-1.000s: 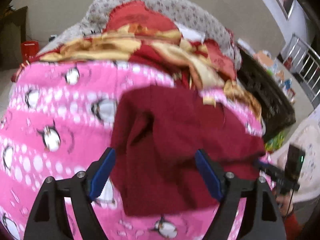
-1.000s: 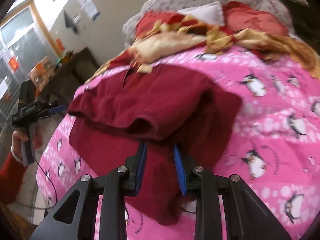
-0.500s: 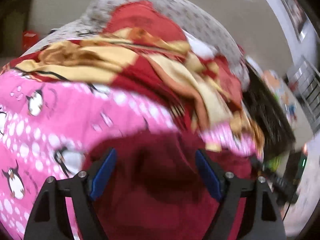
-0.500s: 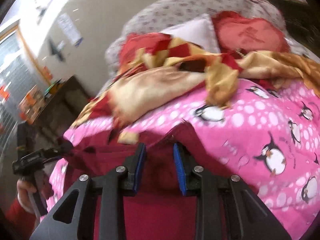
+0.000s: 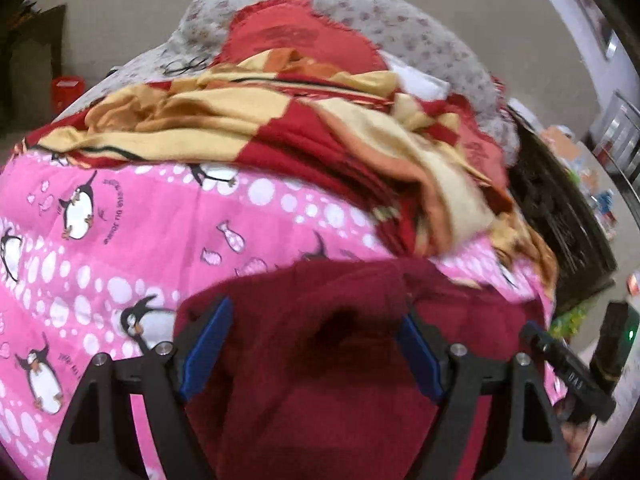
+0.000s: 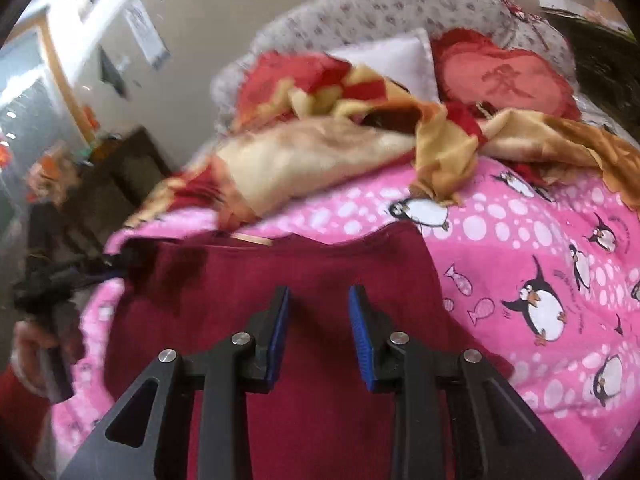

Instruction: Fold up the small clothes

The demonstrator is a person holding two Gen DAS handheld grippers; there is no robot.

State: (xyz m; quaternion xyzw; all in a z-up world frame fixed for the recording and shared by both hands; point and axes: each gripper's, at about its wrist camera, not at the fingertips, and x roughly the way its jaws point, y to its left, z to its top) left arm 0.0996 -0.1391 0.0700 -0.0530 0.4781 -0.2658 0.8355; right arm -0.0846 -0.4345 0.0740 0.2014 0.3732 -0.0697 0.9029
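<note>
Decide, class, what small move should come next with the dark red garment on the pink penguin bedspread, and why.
Probably close the left claw on the dark red fabric garment bunched between its wide-open fingers; the right claw also stands open, so nothing grips the cloth.

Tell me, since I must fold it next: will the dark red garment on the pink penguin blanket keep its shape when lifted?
Probably not. The dark red garment lies limp, following the pink penguin blanket, so it would likely droop. Its bunched fold suggests soft, fairly thick cloth that is unlikely to slip.
</note>
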